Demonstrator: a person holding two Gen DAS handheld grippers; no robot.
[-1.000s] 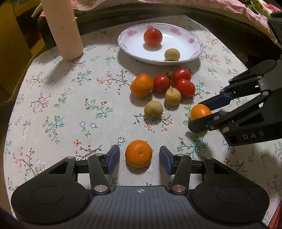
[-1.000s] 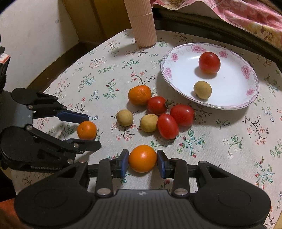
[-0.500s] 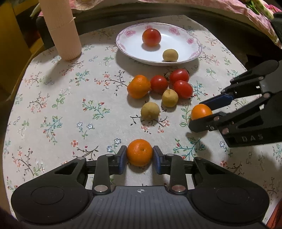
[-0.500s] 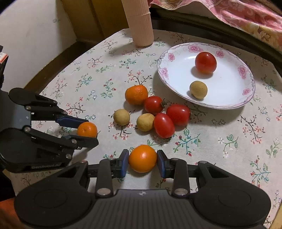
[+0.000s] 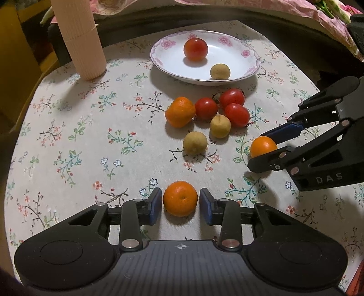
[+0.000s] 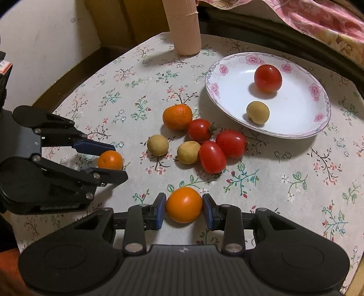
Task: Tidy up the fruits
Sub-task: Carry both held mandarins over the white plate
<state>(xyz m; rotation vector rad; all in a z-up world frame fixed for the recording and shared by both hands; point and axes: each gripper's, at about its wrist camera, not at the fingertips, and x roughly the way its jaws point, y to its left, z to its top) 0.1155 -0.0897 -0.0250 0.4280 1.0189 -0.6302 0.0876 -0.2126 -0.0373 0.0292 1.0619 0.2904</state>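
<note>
My left gripper point(image 5: 180, 202) is shut on a mandarin point(image 5: 180, 198), its blue pads touching both sides, low over the tablecloth. My right gripper point(image 6: 184, 208) is shut on another mandarin point(image 6: 183, 207). Each gripper shows in the other's view: the right one point(image 5: 270, 148) and the left one point(image 6: 113, 161). A third mandarin point(image 5: 180, 111), three red tomatoes point(image 5: 236, 114) and two tan longans point(image 5: 195, 143) lie loose between the grippers and the flowered white plate point(image 5: 248, 68). The plate holds one tomato point(image 5: 195, 49) and one longan point(image 5: 219, 71).
A tall ribbed pink cup stack point(image 5: 78, 38) stands at the far left of the round table with its floral cloth point(image 5: 68, 136). A dark rim and pink fabric point(image 6: 318, 20) lie beyond the plate. The table edge curves close on the left.
My left gripper has closed from open onto its mandarin. Both grippers have risen and moved slightly toward the plate, each with its mandarin.
</note>
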